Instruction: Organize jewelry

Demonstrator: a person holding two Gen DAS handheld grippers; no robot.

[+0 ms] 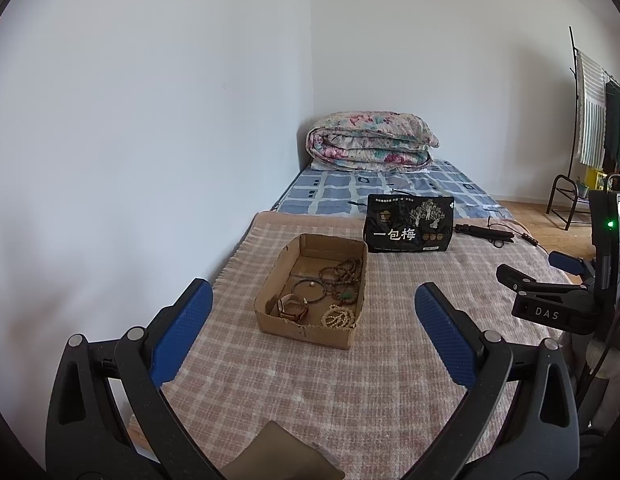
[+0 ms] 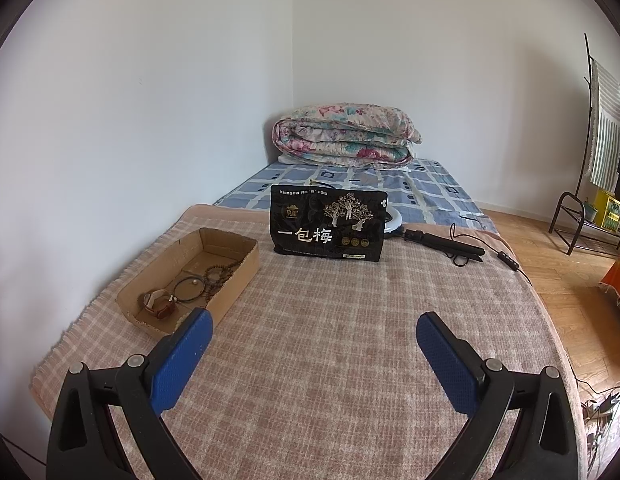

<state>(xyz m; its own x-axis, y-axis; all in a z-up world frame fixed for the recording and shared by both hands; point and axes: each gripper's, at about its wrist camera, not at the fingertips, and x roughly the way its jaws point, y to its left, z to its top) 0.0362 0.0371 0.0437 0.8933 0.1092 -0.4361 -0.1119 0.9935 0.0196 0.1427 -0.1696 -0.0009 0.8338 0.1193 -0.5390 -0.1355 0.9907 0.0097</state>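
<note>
Jewelry all sits in the cardboard box (image 1: 310, 294); sorting looks nearly done.
My left gripper (image 1: 314, 320) and right gripper (image 2: 314, 344) hang spread and empty, short of the box.

Bed (image 2: 350, 360) — box (image 2: 230, 280), pouch (image 2: 326, 224)

A: What stands around the bed (image 2: 350, 360)?

B: Plain white walls (image 2: 150, 80) meet in a corner just behind its far end, where a folded floral quilt (image 2: 346, 134) lies on a blue checked sheet (image 2: 430, 188). The near part of the bed is covered by a pink plaid blanket (image 1: 310, 380).

A: And to the right of the bed?

B: Wooden floor (image 2: 550, 264), lit by soft daylight. Further right, a dark metal clothes rack (image 2: 588, 128) stands against the wall with a striped cloth (image 2: 604, 136) hanging on it, and a low black metal stand (image 2: 570, 220) at its foot.
</note>
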